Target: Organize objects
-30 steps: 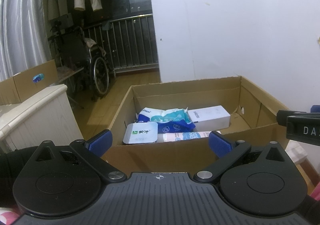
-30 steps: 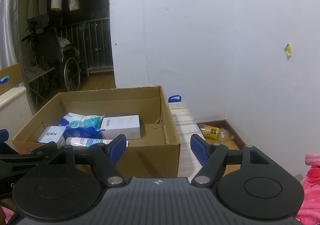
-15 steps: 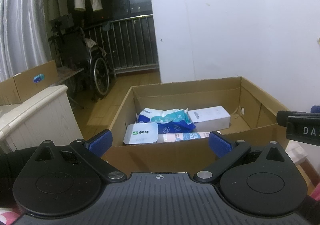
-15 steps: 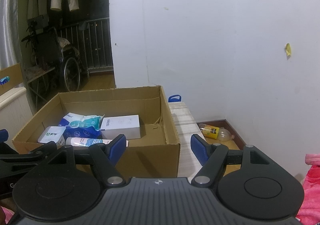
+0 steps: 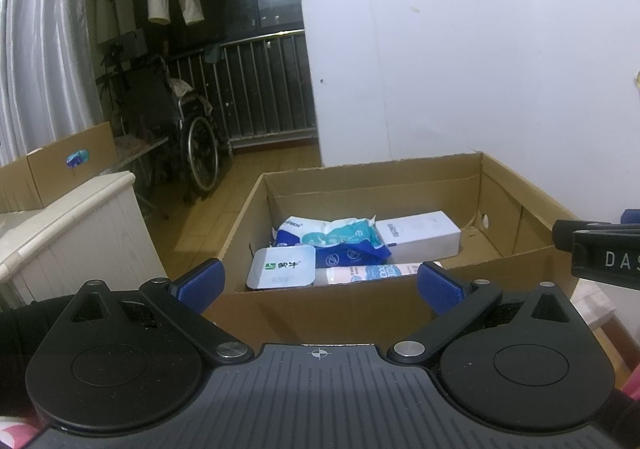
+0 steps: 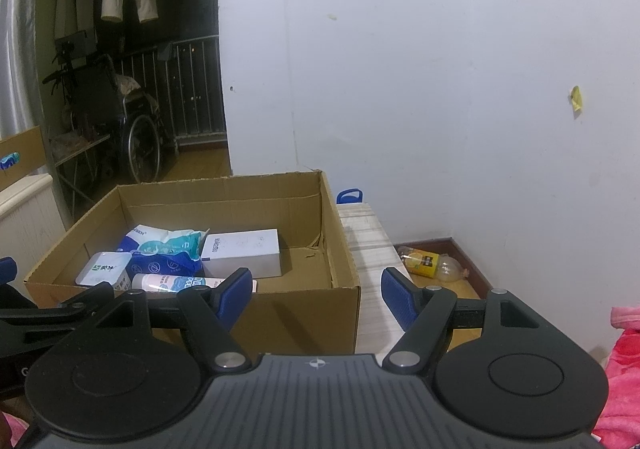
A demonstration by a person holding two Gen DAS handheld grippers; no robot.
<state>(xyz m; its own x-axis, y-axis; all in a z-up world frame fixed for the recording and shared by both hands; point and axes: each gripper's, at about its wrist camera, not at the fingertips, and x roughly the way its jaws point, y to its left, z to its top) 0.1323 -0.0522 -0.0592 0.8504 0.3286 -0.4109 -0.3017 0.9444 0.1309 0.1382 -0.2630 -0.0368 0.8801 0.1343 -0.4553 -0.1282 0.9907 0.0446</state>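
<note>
An open cardboard box (image 5: pixel 320 309) (image 6: pixel 296 309) stands in front of both grippers. Inside lie a white carton (image 5: pixel 418 235) (image 6: pixel 242 251), a blue and white wipes pack (image 5: pixel 332 239) (image 6: pixel 164 251), a small white tub with green print (image 5: pixel 280 267) (image 6: pixel 102 269) and a lying white bottle (image 5: pixel 372 273) (image 6: pixel 176 283). My left gripper (image 5: pixel 320 283) hangs open before the box's near wall, nothing between its blue pads. My right gripper (image 6: pixel 318 295) is open too, empty, over the box's near right corner. The right gripper's black finger (image 5: pixel 600 251) shows at the left view's right edge.
A pale wooden board (image 6: pixel 368 245) lies right of the box against the white wall, with a plastic drink bottle (image 6: pixel 430 261) on the floor beyond. A white cabinet (image 5: pixel 68 237) and another carton (image 5: pixel 56 165) stand left. A wheelchair (image 5: pixel 176 137) sits by the railing. Pink cloth (image 6: pixel 624 369) lies at right.
</note>
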